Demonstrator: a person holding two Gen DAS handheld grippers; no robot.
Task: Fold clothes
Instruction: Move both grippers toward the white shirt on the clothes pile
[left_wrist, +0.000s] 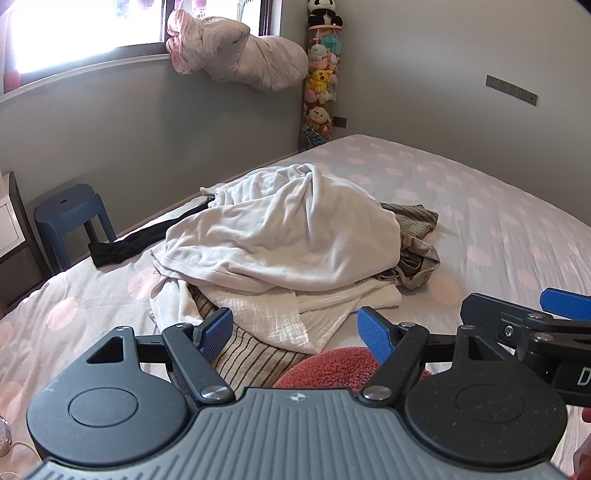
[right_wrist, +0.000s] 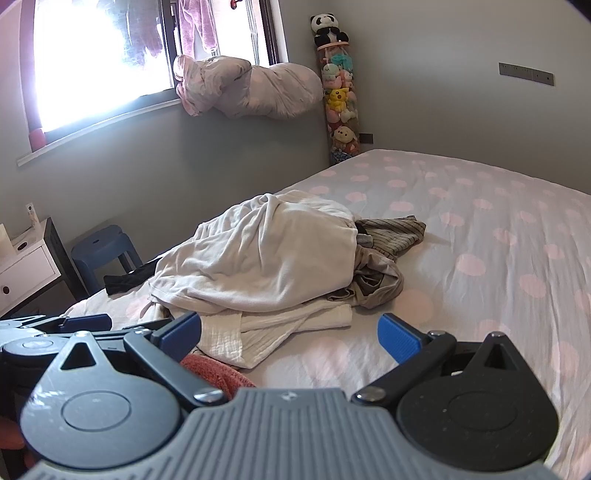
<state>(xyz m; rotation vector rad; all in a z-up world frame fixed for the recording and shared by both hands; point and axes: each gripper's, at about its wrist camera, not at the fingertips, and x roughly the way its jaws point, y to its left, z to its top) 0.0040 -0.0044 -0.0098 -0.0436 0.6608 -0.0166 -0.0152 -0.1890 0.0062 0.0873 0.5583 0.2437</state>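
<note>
A pile of clothes lies on the bed, topped by a large white garment (left_wrist: 280, 236) (right_wrist: 266, 254). Under it are a white crinkled cloth (left_wrist: 295, 317) (right_wrist: 258, 332), a striped garment (left_wrist: 255, 358), a grey-brown striped one (left_wrist: 413, 221) (right_wrist: 391, 229) and a black one (left_wrist: 140, 240) (right_wrist: 129, 277). A red fuzzy garment (left_wrist: 332, 365) (right_wrist: 214, 373) lies nearest. My left gripper (left_wrist: 295, 332) is open and empty, just above the pile's near edge. My right gripper (right_wrist: 291, 332) is open and empty, to the right of the left one, whose fingers (right_wrist: 85, 321) show at the left edge.
The bed (right_wrist: 480, 240) has a pale sheet with pink dots. A blue stool (left_wrist: 74, 214) (right_wrist: 103, 247) and a white cabinet (right_wrist: 26, 266) stand at the left by the wall. A bundled quilt (left_wrist: 236, 55) sits on the windowsill. A column of plush toys (left_wrist: 321, 81) fills the corner.
</note>
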